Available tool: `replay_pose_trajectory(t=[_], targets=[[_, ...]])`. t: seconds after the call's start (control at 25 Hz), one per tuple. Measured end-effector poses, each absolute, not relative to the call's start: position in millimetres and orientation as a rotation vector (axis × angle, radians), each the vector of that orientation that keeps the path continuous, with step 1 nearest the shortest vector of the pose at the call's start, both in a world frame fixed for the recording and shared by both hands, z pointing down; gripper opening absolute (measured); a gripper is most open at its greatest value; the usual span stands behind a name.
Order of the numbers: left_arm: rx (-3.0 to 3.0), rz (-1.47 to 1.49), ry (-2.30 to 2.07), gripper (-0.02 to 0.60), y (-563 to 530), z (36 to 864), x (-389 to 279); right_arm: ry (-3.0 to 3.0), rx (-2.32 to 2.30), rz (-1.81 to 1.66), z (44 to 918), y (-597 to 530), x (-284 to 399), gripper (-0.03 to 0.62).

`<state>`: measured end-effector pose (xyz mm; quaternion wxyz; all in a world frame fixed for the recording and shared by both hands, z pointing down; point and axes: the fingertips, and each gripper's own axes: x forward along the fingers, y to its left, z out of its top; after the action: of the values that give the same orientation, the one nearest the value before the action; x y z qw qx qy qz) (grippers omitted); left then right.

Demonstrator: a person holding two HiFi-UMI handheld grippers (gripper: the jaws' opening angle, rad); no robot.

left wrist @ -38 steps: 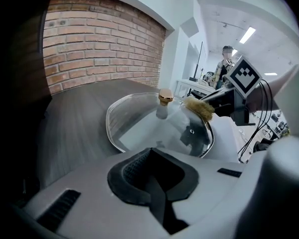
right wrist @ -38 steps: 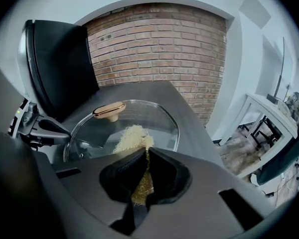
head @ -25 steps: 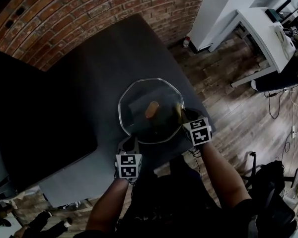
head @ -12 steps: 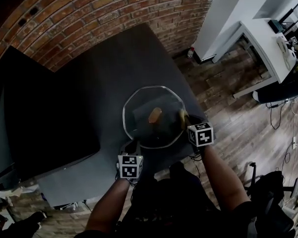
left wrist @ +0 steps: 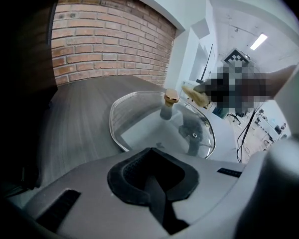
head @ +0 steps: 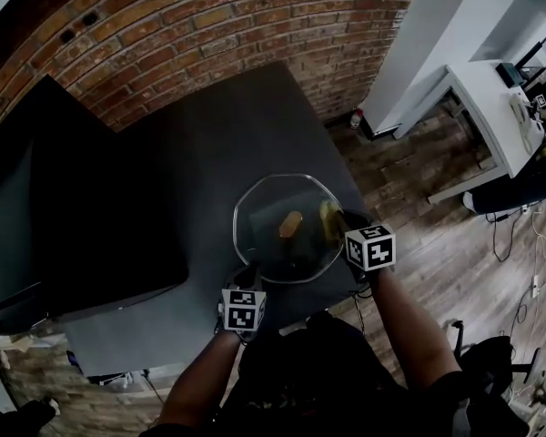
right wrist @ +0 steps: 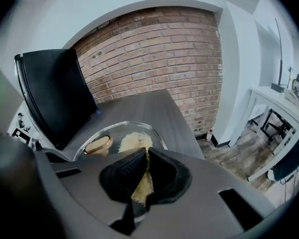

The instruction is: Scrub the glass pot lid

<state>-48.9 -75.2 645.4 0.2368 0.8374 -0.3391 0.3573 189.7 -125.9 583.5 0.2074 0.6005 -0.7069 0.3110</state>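
The right tool (right wrist: 142, 159) is pinching a yellow scrub pad (right wrist: 138, 185) between its dark pads. The pad's free end pokes out ahead of the tips and lies on the glass. In the head view this tool (head: 339, 224) comes in at the 3 o'clock side of the glass pot lid (head: 262, 237), with the scrub pad (head: 328, 216) on the dome just inside the rim.

The left tool (left wrist: 150, 156) has its jaws pressed together on the near rim of the lid (left wrist: 139, 126), with only a thin seam between the pads. In the head view it (head: 247, 278) meets the lid at about 7 o'clock.

The lid is a clear dome with a thin bright rim. Its tan knob (head: 290, 224) sits at the centre and faces up. In the left gripper view the knob (left wrist: 170, 97) stands at the far side of the dome, and the bench grain shows through the glass. In the right gripper view the knob (right wrist: 98, 144) lies at 9 o'clock of the scrub pad's tip, close beside it.

The lid (right wrist: 157, 133) is over the dark grey bench (head: 209, 144), near its corner at 4 o'clock. A large black panel (head: 91, 217) covers the bench's 9 o'clock side. A brick wall (head: 164, 35) runs along 12 o'clock. Wooden floor (head: 419, 217) and a white desk (head: 491, 89) lie out toward 2 o'clock.
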Motion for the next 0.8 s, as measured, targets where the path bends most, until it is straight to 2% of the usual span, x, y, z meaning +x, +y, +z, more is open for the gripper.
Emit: replay_pose_trajectory(t=[0.16, 0.36, 0.6, 0.8], targets=[[2.294, 0.965, -0.930, 0.032, -73.5, 647.0, -48.0, -2.079, 1.583, 0.741, 555.8, -164.9, 158.3, 0.025], [2.258, 0.962, -0.929, 0.032, -68.7, 653.6, -47.9, -2.175, 1.326, 0.546, 540.7, -202.3, 88.3, 0.025], [2.278, 0.937, -0.945, 0.032, -71.3, 645.6, -44.8, -2.138, 0.942, 0.352, 563.6, -204.2, 4.6, 0.025], [2.282, 0.936, -0.930, 0.032, -72.2, 645.7, -44.5, -2.039, 0.717, 0.240, 597.1, -198.1, -25.9, 0.025]])
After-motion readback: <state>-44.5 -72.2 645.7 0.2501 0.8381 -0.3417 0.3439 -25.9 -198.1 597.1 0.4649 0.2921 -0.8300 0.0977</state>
